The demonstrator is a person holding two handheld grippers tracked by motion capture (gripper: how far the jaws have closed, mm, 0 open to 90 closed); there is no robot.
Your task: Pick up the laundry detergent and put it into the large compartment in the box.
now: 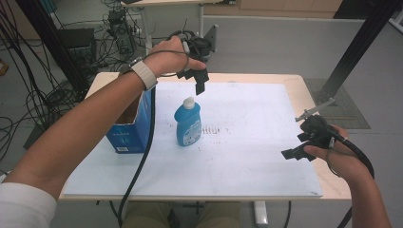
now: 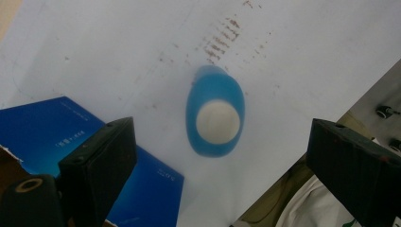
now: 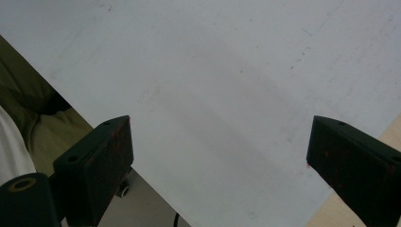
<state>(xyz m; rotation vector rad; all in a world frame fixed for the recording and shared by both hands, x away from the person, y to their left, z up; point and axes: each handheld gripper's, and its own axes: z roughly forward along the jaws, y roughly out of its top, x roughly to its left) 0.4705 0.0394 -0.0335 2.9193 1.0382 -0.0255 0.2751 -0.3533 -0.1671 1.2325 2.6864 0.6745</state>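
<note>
Lower right of the high view: right claw (image 1: pixel 297 153) released, jaws wide apart over the white sheet (image 1: pixel 247 156) on the counter (image 1: pixel 304 88). Centre: blue bottle (image 1: pixel 187 124) upright, white cap on, just beside an open blue box (image 1: pixel 129 135). Farther back: left claw (image 1: pixel 200 81) released, hovering directly above the bottle.

my left gripper (image 2: pixel 220 156) hung jaws wide apart right above the blue bottle (image 2: pixel 215 118), white cap (image 2: pixel 217 121) facing up, blue box (image 2: pixel 142 184) just beside, on the white sheet (image 2: pixel 118 47).
</note>
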